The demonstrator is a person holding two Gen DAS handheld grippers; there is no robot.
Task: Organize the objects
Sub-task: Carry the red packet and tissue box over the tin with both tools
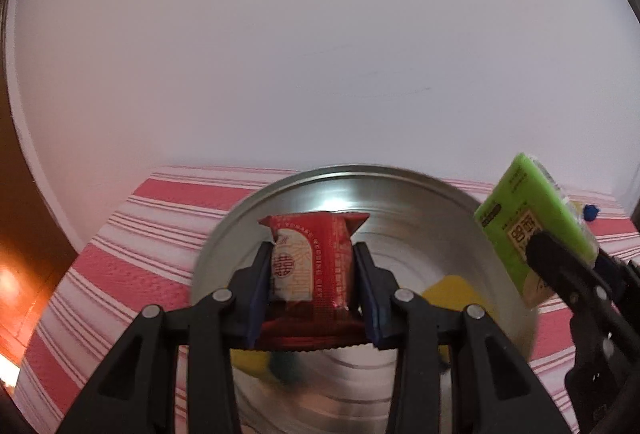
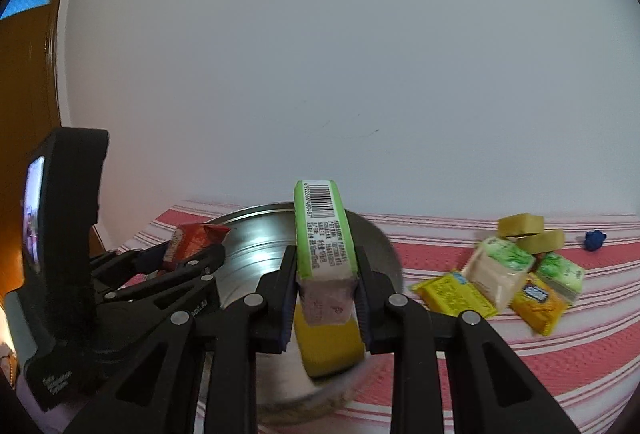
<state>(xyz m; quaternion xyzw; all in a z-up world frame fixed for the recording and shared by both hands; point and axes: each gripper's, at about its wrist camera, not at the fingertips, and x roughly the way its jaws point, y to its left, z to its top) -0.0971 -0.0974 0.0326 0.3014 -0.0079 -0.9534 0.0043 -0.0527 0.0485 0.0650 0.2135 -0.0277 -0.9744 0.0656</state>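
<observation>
Nearest the lens, the left gripper (image 1: 312, 288) fingers clamp a red snack packet (image 1: 316, 262), its sealed ends pointing up and down, above the metal bowl (image 1: 420, 234). Right gripper (image 2: 326, 288) fingers grip a green tissue pack (image 2: 324, 230), long axis pointing away and upward; its near end is blurred. Yellow items in the bowl are partly hidden. More packets (image 2: 500, 282) lie right on the striped tabletop (image 2: 560, 346)

Shiny brushed-metal bowl (image 1: 420, 218), glossy red foil packet (image 1: 316, 258), textured striped woven cloth (image 1: 132, 234), matt wall (image 1: 320, 54)
</observation>
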